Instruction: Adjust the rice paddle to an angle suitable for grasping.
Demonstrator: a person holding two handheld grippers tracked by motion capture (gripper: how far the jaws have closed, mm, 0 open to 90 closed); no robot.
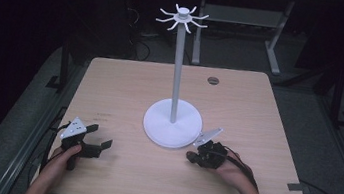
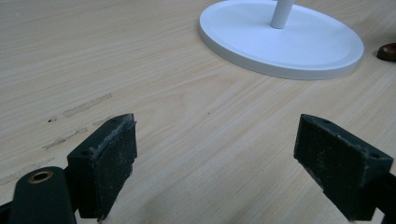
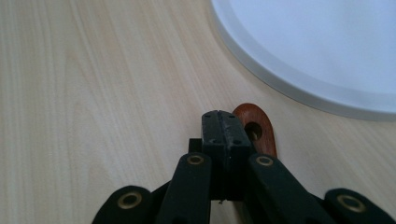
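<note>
The right tongs (image 3: 223, 122) are pressed fully together, low over the tabletop (image 1: 126, 86). A small reddish-brown wooden piece (image 3: 256, 128) with a hole through it lies flat just beside their tip, on the side toward the white stand (image 1: 172, 122); whether it touches them is unclear. The rim of the stand's round base curves just beyond that piece. The left tongs (image 2: 219, 161) stand wide apart with only bare wood between them, the stand's base well ahead of them.
</note>
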